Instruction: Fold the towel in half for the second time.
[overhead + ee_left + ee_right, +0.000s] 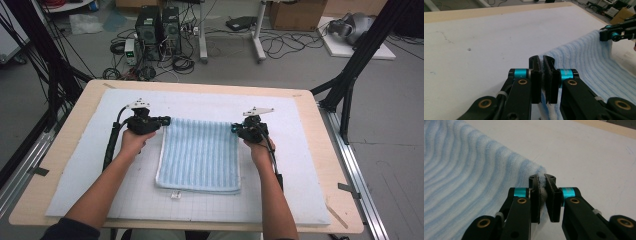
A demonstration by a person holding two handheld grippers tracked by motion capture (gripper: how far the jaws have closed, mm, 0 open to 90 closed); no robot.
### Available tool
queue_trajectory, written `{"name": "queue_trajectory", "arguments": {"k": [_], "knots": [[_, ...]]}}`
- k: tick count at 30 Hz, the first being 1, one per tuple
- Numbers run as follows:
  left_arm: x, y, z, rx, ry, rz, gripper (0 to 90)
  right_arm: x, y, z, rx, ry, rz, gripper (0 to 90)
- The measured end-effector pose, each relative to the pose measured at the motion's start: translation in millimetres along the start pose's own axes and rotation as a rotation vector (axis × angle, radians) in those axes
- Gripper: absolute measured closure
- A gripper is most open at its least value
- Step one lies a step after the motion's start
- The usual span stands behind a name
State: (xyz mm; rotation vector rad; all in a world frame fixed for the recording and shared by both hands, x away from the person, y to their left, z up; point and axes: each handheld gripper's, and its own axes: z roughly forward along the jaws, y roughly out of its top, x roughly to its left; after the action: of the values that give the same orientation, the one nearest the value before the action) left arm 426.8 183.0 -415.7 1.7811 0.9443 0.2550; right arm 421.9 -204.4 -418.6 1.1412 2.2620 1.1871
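gripping one towel [200, 152] with two hand-held grippers, left hand-held gripper [165, 120] and right hand-held gripper [234, 128].

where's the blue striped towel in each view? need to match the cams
High view: the towel lies mid-table on the white mat, its far corners held by the left gripper and right gripper.
Left gripper view: right half, from the shut jaws out to the other gripper at upper right.
Right gripper view: left half, a corner pinched between the jaws.
Shared landmark: the white mat under the towel.
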Motion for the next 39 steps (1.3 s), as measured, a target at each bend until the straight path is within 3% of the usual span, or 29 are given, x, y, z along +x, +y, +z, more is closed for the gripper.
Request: {"name": "queue_trajectory", "arguments": {"k": [5,12,21,28,33,39], "knots": [[-8.4,-4.9,-12.1,-0.020,-0.028,0.017,85.0,4.3,-2.9,-12.2,-0.024,0.029,0.010,83.5],[-24.5,-18.3,-32.9,-0.056,-0.062,0.050,85.0,18.7,-13.0,-37.0,-0.084,0.061,-0.024,83.5],[-37.8,-37.2,-50.8,-0.077,-0.086,0.065,84.8,35.9,-21.1,-57.7,-0.095,0.085,-0.066,83.4],[-47.6,-52.7,-60.0,-0.068,-0.106,0.102,84.4,49.7,-40.3,-69.7,-0.099,0.098,-0.077,83.4],[-56.2,-63.0,-67.9,-0.073,-0.121,0.097,84.2,60.7,-58.0,-78.9,-0.111,0.112,-0.079,83.4],[-69.9,-72.5,-78.5,-0.072,-0.119,0.132,83.9,69.4,-76.2,-88.6,-0.123,0.118,-0.072,83.3]]}}
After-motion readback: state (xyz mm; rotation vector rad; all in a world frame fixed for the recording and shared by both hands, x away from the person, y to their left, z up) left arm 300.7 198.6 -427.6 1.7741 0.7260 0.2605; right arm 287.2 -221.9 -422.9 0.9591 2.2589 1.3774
